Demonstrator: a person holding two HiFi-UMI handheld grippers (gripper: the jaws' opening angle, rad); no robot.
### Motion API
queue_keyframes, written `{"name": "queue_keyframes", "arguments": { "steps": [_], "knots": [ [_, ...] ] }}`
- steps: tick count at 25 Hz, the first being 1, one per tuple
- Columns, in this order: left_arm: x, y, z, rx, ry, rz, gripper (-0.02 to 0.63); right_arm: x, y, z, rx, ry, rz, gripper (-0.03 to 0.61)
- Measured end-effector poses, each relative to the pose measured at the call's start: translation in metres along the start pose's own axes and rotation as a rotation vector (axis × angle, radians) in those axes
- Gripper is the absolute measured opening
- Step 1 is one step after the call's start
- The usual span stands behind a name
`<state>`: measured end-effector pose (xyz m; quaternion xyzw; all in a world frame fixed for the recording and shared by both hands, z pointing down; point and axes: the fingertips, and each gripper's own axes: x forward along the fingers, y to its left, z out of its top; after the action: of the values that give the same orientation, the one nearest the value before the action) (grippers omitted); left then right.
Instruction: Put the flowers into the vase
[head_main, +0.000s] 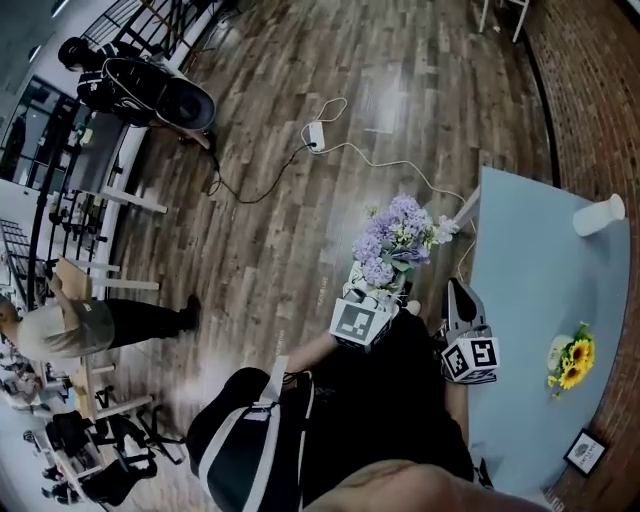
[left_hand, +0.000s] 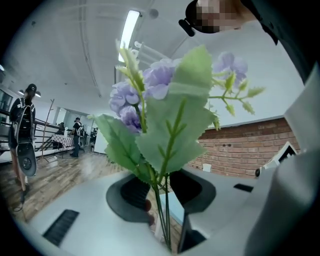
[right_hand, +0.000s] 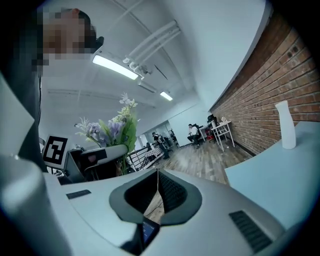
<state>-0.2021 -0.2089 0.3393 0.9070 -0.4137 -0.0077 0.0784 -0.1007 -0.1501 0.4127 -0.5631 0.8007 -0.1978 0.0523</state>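
My left gripper (head_main: 383, 292) is shut on the green stems (left_hand: 162, 215) of a bunch of purple flowers (head_main: 395, 240), held upright over the wood floor just left of the light blue table (head_main: 530, 290). In the left gripper view the leaves and blooms (left_hand: 165, 125) fill the middle, with the stems pinched between the jaws of the left gripper (left_hand: 161, 189). My right gripper (head_main: 456, 292) hovers at the table's left edge, shut with nothing in it; its tips meet in the right gripper view (right_hand: 157, 175). The white vase (head_main: 598, 215) stands at the table's far right, also visible by the brick wall (right_hand: 283, 125).
A small sunflower bunch (head_main: 572, 360) and a little picture frame (head_main: 585, 452) lie on the table's near right. A power strip with cables (head_main: 315, 133) lies on the floor ahead. A person (head_main: 90, 325) stands at the left. A black bag (head_main: 250, 440) hangs below me.
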Motion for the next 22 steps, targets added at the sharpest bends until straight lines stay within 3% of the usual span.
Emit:
{"name": "queue_keyframes", "arguments": {
  "steps": [6, 9, 16, 22],
  "knots": [
    [0.037, 0.003, 0.005, -0.034, 0.018, 0.046, 0.138, 0.013, -0.028, 0.014, 0.010, 0.017, 0.018, 0.020],
    [0.052, 0.015, 0.006, -0.013, 0.003, 0.067, 0.138, 0.020, -0.040, 0.026, 0.031, -0.016, 0.019, 0.020],
    [0.106, 0.040, -0.010, -0.005, 0.002, 0.095, 0.138, 0.032, -0.105, 0.016, 0.069, 0.007, -0.080, 0.020],
    [0.170, 0.090, -0.014, -0.035, 0.009, 0.039, 0.138, 0.081, -0.137, 0.024, 0.065, 0.011, -0.185, 0.020]
  ]
}}
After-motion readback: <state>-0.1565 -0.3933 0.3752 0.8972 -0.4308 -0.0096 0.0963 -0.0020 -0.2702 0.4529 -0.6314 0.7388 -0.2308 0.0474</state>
